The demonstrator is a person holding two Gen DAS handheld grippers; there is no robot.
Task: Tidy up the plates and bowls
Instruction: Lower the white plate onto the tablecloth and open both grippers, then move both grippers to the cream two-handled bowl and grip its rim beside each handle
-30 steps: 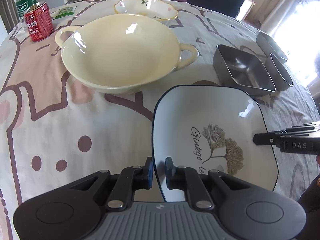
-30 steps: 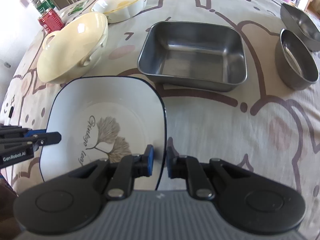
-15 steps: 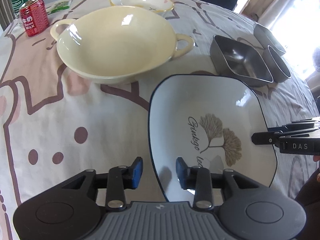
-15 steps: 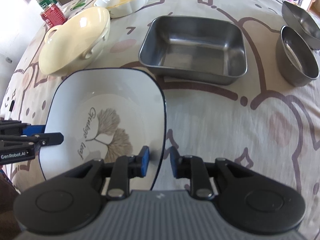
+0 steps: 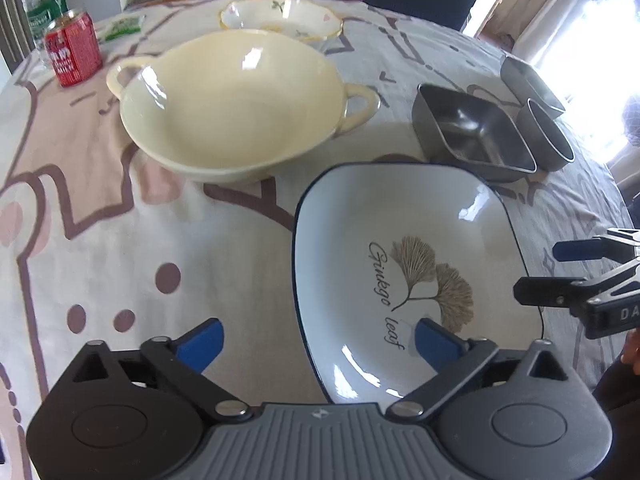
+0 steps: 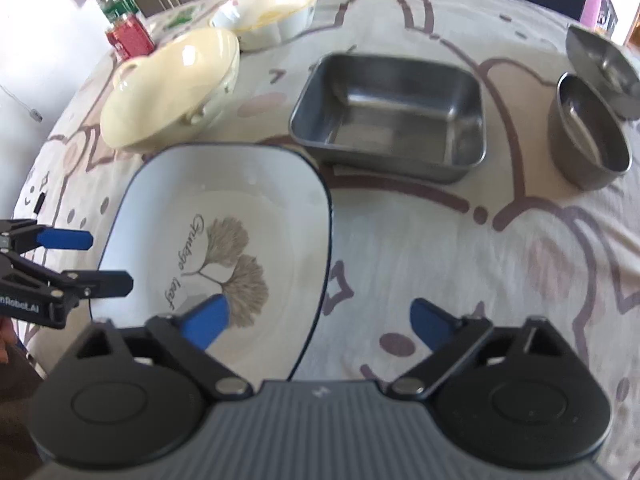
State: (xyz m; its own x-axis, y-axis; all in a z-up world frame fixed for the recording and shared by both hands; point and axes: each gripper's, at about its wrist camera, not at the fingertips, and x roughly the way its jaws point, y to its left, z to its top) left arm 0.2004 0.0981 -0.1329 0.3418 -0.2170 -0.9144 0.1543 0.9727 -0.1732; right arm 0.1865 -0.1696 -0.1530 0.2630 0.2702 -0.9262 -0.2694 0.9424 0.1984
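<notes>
A square white plate (image 5: pixel 400 240) with a dark blue rim and a ginkgo leaf print lies flat on the patterned tablecloth (image 5: pixel 100 220). My left gripper (image 5: pixel 318 340) straddles the plate's left rim, its jaws opening wide and neither blue pad touching the plate. In the right wrist view my right gripper (image 6: pixel 320 320) straddles the right rim of the plate (image 6: pixel 224 208) in the same way, jaws opening and clear of it. Each gripper also shows at the other view's edge: the right gripper (image 5: pixel 560 272) and the left gripper (image 6: pixel 92 260).
Behind the plate stand a cream two-handled bowl (image 5: pixel 228 108), a flowered bowl (image 5: pixel 280 16) and a square steel pan (image 6: pixel 392 112). Two steel bowls (image 6: pixel 588 132) (image 6: pixel 604 64) sit at the right. A red can (image 5: pixel 72 52) and a bottle (image 5: pixel 44 4) are far left.
Both grippers were shut on opposite rims of the plate and have spread wide, letting go of it. The plate now rests on the cloth. Neither hand has shifted much.
</notes>
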